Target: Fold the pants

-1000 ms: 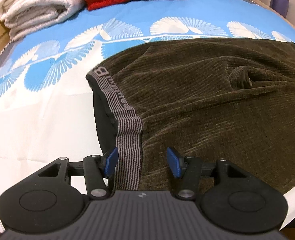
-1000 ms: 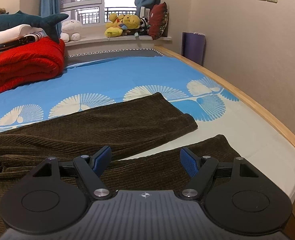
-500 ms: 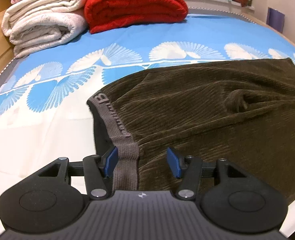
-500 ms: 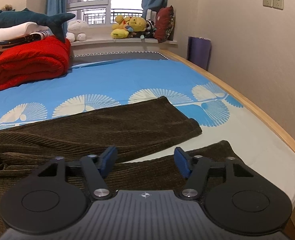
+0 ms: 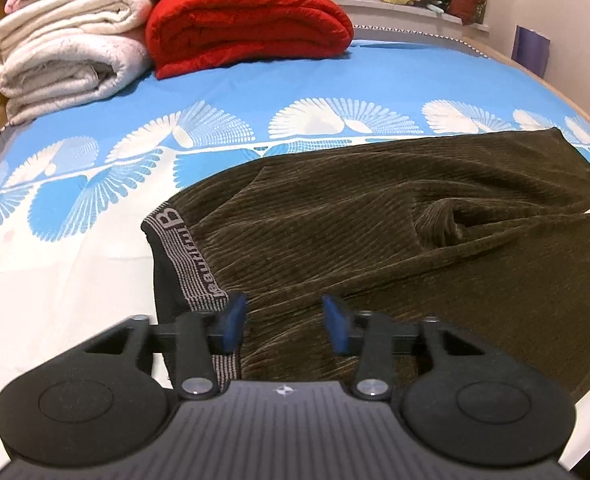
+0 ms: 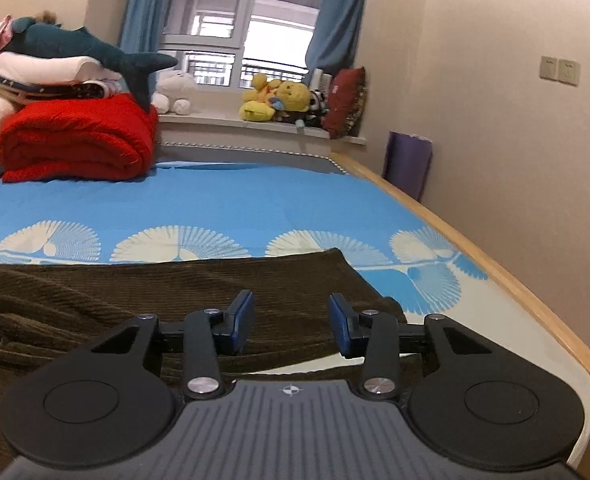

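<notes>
Left wrist view: my left gripper point(image 5: 284, 322) closing over pants point(image 5: 395, 240) waistband, not clamped; right gripper point(image 6: 291, 322) closing above leg fabric.

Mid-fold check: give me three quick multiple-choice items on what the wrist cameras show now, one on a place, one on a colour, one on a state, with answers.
1. Where is the pants' striped waistband in the left wrist view?
A. By the left claw
B. On the red blanket
C. On the windowsill

2. What colour are the pants?
A. Red
B. Dark olive-brown
C. White

3. How do the two legs lie by the right claw?
A. Stacked together
B. Apart, sheet showing between
C. Rolled up

Answers: 1 A, the band runs down to the claw's left finger. 2 B, brown ribbed cloth. 3 B, a pale strip of sheet separates them.
</notes>
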`<control>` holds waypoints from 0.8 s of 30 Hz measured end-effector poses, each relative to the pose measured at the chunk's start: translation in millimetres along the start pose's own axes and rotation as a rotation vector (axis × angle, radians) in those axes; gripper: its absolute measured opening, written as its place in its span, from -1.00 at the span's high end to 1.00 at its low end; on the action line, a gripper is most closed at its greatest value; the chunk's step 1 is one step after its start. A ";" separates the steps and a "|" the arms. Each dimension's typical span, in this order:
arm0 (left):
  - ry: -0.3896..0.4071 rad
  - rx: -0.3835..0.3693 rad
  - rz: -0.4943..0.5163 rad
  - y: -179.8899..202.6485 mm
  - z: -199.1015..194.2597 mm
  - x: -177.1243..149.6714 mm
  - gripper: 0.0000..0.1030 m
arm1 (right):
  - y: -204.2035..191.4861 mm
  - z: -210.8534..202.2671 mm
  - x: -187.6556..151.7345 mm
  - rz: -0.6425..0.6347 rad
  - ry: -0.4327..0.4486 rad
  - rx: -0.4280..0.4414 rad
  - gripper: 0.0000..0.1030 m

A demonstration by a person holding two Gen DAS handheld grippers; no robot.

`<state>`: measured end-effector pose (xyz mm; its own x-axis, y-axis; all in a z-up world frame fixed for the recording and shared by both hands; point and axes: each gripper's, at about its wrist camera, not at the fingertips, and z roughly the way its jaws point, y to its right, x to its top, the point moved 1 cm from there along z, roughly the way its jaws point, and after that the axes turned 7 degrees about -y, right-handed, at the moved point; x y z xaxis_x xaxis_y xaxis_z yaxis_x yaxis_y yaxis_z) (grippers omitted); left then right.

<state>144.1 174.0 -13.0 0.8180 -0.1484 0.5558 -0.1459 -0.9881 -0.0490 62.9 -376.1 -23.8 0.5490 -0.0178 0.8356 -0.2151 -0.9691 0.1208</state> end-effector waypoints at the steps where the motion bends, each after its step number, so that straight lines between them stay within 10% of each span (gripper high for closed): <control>1: -0.005 0.000 -0.006 -0.2 0.9 0.6 0.64 | -2.1 2.2 0.5 -0.011 -0.008 0.009 0.17; 14: 0.030 -0.068 -0.082 -16.4 33.3 87.2 0.81 | -18.4 24.5 12.4 0.012 -0.085 0.141 0.75; 24: -0.009 0.065 -0.137 -56.5 136.1 156.4 -0.70 | -47.3 40.5 19.5 -0.071 -0.107 0.176 0.75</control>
<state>356.1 201.0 -36.3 0.8327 -0.0121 0.5536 0.0036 -0.9996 -0.0274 116.5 -340.5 -34.9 0.6424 0.0348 0.7656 -0.0340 -0.9967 0.0738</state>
